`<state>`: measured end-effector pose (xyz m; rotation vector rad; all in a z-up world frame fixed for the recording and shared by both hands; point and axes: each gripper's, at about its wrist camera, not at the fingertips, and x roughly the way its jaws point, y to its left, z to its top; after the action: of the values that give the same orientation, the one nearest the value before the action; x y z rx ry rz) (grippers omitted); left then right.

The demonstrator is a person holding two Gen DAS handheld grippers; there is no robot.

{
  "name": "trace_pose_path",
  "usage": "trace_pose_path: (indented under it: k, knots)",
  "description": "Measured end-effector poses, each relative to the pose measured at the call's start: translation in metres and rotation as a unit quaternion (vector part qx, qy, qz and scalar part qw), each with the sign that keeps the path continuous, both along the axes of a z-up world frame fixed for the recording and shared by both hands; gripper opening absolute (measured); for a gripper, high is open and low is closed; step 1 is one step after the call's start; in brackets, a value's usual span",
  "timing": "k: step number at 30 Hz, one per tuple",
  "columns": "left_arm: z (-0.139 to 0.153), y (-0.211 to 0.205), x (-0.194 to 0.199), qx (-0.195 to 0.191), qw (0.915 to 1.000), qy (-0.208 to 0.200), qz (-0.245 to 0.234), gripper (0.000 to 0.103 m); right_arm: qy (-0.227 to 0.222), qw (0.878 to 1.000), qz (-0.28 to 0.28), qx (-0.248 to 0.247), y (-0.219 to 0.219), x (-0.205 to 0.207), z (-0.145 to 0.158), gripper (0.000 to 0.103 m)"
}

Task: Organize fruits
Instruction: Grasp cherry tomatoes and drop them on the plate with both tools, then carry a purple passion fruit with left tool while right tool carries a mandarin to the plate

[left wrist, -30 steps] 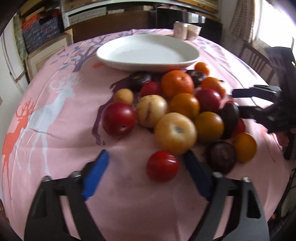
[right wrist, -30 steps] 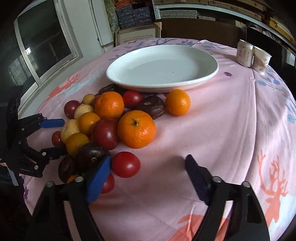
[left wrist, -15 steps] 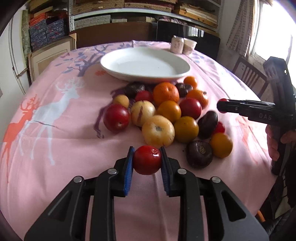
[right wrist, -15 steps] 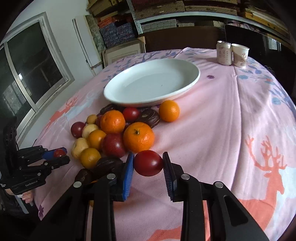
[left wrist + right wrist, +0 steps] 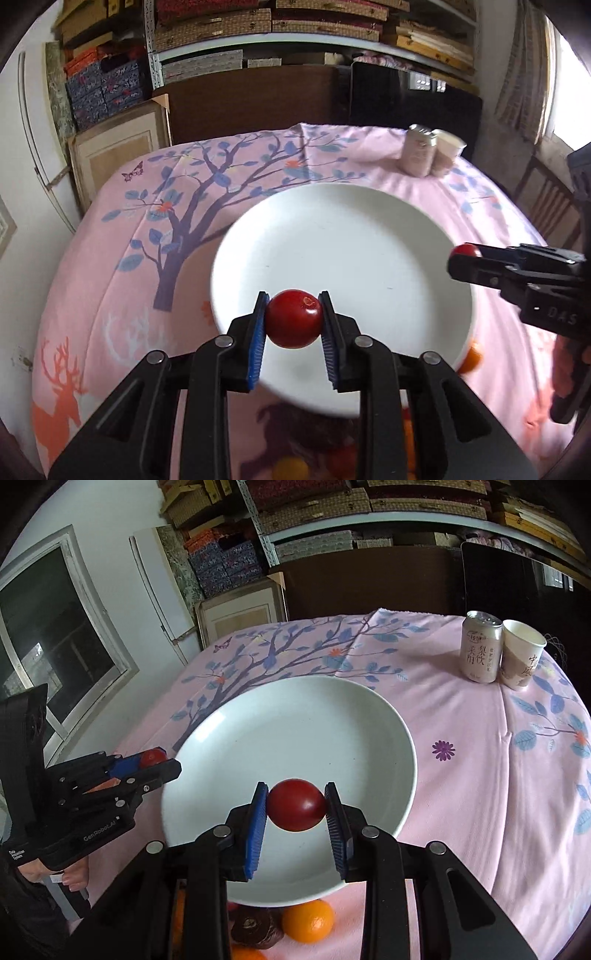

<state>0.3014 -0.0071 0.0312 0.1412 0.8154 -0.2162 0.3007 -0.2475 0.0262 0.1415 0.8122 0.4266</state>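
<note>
My left gripper [image 5: 293, 325] is shut on a small red fruit [image 5: 293, 318] and holds it above the near part of the empty white plate [image 5: 369, 236]. My right gripper [image 5: 297, 808] is shut on a dark red fruit [image 5: 296, 805] and holds it above the plate's [image 5: 295, 716] near part. Each gripper shows in the other's view, at the plate's rim: the right one [image 5: 461, 258] with its fruit [image 5: 466, 250], the left one [image 5: 159, 766] with its fruit [image 5: 152, 757]. The fruit pile is mostly hidden below the plate; an orange [image 5: 308, 921] and a dark fruit [image 5: 255, 926] show.
A drink can [image 5: 480, 646] and a paper cup [image 5: 522, 653] stand at the table's far right. The pink printed tablecloth [image 5: 480, 775] covers the round table. Shelves with boxes and a dark cabinet stand behind; a wooden chair [image 5: 546, 199] is at the right.
Both grippers closed on their red fruits, lifted them from the pile and carried them forward over the plate. The pile dropped out of view below.
</note>
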Motion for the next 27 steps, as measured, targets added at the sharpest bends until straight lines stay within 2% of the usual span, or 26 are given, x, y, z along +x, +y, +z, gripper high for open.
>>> trace_pose_path:
  k: [1,2,3,4,5,7,9,13,16,19,21,23,25,26,27]
  knots:
    - [-0.005,-0.001,0.002,0.008,0.9999,0.010,-0.003,0.028,0.010,1.000,0.002,-0.013,0.001,0.002,-0.004,0.048]
    - [-0.009,-0.001,0.000,0.006,0.9997,0.022,-0.008,0.035,0.019,1.000,-0.001,-0.025,0.000,0.001,-0.007,0.066]
    - [-0.012,-0.001,-0.004,0.004,0.9995,0.030,-0.010,0.048,0.018,0.999,-0.011,-0.033,-0.002,-0.006,-0.008,0.089]
    - [-0.012,0.001,-0.011,0.007,0.9996,0.029,-0.004,0.082,0.008,0.999,-0.017,-0.033,-0.005,-0.015,-0.006,0.090]
    - [-0.010,0.004,-0.019,0.010,0.9998,0.016,0.008,0.099,-0.003,0.999,-0.018,-0.035,-0.008,-0.027,-0.004,0.091]
    - [-0.003,0.014,-0.041,0.019,0.9988,-0.020,0.042,0.099,-0.016,0.999,-0.017,-0.041,-0.015,-0.053,0.002,0.095]
    - [0.003,0.023,-0.064,0.017,0.9985,-0.020,0.049,0.099,-0.034,0.999,-0.012,-0.040,-0.022,-0.086,0.008,0.096]
    - [0.010,0.040,-0.130,-0.039,0.9987,-0.012,0.030,0.099,-0.038,0.999,0.018,-0.034,-0.021,-0.159,0.007,0.097]
    - [0.000,0.041,-0.185,-0.061,0.9981,0.002,-0.004,0.099,-0.032,0.997,0.057,-0.040,0.001,-0.210,-0.006,0.096]
    - [-0.015,0.030,-0.221,-0.035,0.9988,0.012,-0.033,0.099,-0.033,0.992,0.086,-0.088,0.035,-0.240,-0.023,0.096]
    - [-0.023,0.023,-0.235,-0.010,0.9989,0.013,-0.045,0.099,-0.029,0.989,0.084,-0.116,0.052,-0.244,-0.035,0.095]
    - [-0.031,0.019,-0.242,0.010,0.9984,0.015,-0.054,0.099,-0.015,0.989,0.065,-0.131,0.058,-0.240,-0.043,0.088]
    - [-0.038,0.018,-0.244,0.024,0.9981,0.021,-0.053,0.099,0.004,0.990,0.053,-0.127,0.054,-0.229,-0.051,0.071]
    - [-0.042,0.019,-0.244,0.028,0.9978,0.026,-0.054,0.099,0.018,0.992,0.057,-0.114,0.053,-0.225,-0.055,0.068]
    - [-0.046,0.019,-0.241,0.034,0.9975,0.032,-0.052,0.099,0.032,0.992,0.067,-0.099,0.053,-0.223,-0.060,0.058]
